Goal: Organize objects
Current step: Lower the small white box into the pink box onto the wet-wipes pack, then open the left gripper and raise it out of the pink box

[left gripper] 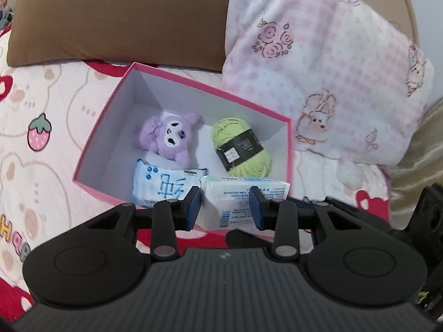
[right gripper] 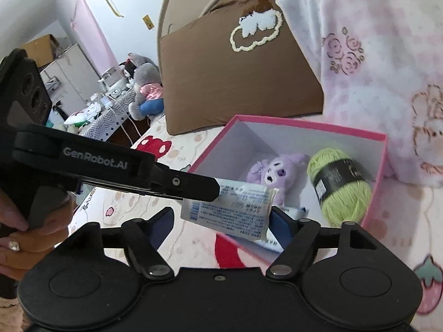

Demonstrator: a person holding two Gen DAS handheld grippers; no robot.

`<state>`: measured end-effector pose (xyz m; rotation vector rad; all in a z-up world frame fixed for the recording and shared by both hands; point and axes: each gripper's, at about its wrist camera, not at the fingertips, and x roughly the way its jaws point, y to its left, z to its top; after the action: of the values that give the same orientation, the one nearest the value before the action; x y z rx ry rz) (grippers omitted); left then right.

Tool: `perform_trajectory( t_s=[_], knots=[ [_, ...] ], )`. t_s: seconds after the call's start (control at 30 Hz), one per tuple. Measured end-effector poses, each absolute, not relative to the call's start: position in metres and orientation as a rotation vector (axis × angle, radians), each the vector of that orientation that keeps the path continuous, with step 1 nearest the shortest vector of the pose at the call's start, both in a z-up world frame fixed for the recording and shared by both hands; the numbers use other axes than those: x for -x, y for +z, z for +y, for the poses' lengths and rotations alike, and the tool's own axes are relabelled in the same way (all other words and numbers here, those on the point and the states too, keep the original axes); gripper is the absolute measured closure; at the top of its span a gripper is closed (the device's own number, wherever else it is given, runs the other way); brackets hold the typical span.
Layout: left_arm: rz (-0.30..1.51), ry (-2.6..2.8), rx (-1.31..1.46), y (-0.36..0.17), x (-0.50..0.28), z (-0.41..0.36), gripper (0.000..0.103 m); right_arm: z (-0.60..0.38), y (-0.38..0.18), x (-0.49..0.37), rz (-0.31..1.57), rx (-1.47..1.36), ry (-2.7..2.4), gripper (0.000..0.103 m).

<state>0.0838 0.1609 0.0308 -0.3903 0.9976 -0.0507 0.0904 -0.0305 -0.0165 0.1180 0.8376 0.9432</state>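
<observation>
A pink box (left gripper: 210, 90) with white inside lies on the bed. It holds a purple plush toy (left gripper: 169, 135), a green yarn ball (left gripper: 239, 148) and a blue tissue pack (left gripper: 159, 185). My left gripper (left gripper: 225, 207) is shut on a white tissue pack (left gripper: 235, 193) and holds it over the box's near edge. In the right wrist view the left gripper's finger (right gripper: 193, 185) grips that pack (right gripper: 229, 207) above the box (right gripper: 304, 126). My right gripper (right gripper: 221, 224) is open and empty, just under and behind the pack.
A brown pillow (left gripper: 119, 25) and a pink checked blanket (left gripper: 332, 69) lie behind the box. The bed sheet (left gripper: 41, 138) has bear and strawberry prints. A side table with plush toys (right gripper: 144, 83) stands beyond the bed's left edge.
</observation>
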Motion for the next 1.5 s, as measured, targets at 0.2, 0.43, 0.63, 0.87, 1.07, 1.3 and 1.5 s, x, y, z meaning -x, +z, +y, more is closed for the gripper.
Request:
perform_trajectory(
  t_s=[0.2,0.43,0.63,0.87,1.07,1.3,1.5],
  knots=[
    [1.028,-0.007,0.381,0.01,-0.109,0.17,0.068,-0.018,-0.038,-0.129,0.976,-0.18,0.937,0.04],
    [1.112,0.043,0.392,-0.026,-0.144,0.183,0.068,0.013,-0.063,-0.155,1.155,-0.174,0.844,0.04],
    [1.17,0.08,0.416,-0.051,-0.162,0.19,0.068,0.029,-0.085,-0.167,1.245,-0.179,0.801,0.04],
    [1.21,0.072,0.403,-0.07,-0.164,0.192,0.068,0.031,-0.104,-0.166,1.287,-0.192,0.785,0.041],
    [1.201,0.075,0.375,-0.082,-0.168,0.195,0.068,0.036,-0.112,-0.164,1.28,-0.156,0.788,0.044],
    [1.247,0.092,0.405,-0.098,-0.166,0.196,0.068,0.047,-0.123,-0.162,1.326,-0.099,0.736,0.043],
    [1.219,0.093,0.349,-0.092,-0.16,0.19,0.068,0.033,-0.111,-0.158,1.304,-0.096,0.762,0.043]
  ],
)
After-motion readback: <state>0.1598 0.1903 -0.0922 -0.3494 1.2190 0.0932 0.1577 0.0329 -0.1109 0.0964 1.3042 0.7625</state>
